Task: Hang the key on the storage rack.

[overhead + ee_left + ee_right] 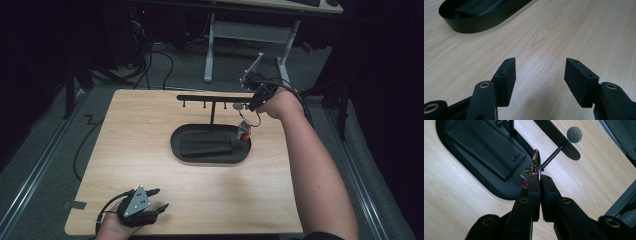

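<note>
My right gripper (252, 104) (538, 178) is shut on a metal key ring (537, 162), from which a small colourful charm (243, 132) (525, 176) dangles over the right end of a black oval tray (175, 145) (486, 187). A black wallet (205, 142) (484, 147) lies flat in the tray. Behind it stands a black T-shaped rack (210, 97) (559, 140) with several short hooks under its bar; the ring is held close to its right-end peg (551, 157). My left gripper (162, 198) (540, 68) rests open near the table's front left, with nothing between its jaws.
A grey round disc (238, 106) (574, 134) sits in the tabletop by the rack's right end. The wooden table (140, 125) has bare room left of and in front of the tray (474, 25). A white-legged desk (250, 35) and cables stand on the floor beyond.
</note>
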A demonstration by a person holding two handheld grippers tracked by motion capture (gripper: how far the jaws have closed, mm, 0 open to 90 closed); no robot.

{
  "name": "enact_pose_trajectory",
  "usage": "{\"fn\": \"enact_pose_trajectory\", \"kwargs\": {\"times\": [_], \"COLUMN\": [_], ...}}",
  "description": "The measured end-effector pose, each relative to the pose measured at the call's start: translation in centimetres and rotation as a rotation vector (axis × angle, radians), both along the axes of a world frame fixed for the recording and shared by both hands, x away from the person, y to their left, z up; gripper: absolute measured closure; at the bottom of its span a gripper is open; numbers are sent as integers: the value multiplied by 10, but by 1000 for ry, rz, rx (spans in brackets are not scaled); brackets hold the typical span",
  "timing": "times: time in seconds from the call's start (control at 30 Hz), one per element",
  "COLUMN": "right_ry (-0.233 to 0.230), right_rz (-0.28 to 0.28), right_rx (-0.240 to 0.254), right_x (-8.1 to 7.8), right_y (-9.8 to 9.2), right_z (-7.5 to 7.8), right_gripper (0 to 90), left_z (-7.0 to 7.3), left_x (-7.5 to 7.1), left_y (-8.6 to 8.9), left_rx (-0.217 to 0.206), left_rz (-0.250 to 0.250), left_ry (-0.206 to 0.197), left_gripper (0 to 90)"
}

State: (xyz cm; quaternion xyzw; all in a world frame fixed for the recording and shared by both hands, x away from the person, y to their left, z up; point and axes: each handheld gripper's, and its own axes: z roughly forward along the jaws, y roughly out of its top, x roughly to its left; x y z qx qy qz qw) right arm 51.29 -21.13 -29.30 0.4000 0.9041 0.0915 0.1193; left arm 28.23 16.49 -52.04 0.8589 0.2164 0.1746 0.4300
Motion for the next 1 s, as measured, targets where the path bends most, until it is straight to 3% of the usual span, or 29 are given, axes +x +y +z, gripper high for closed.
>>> {"fn": "enact_pose_trajectory", "kwargs": {"times": [0.4,0.67,0.83,1.0], "right_ry": [2,-37,-75,-117], "right_rz": [-22,-49,-43,-43], "right_rx": [-2,36,40,69], "right_x": [14,16,3,-23], "right_y": [-7,-9,-10,-13], "right_z": [-9,-13,-7,-7], "right_gripper": [873,817,739,607], "left_z": [-1,0,0,0], "left_x": [0,0,1,2], "left_y": [-1,-2,-1,0], "left_rx": [4,9,8,3], "left_rz": [-4,-11,-8,5], "left_ry": [1,-2,-2,-1], "left_gripper": [432,433,432,430]}}
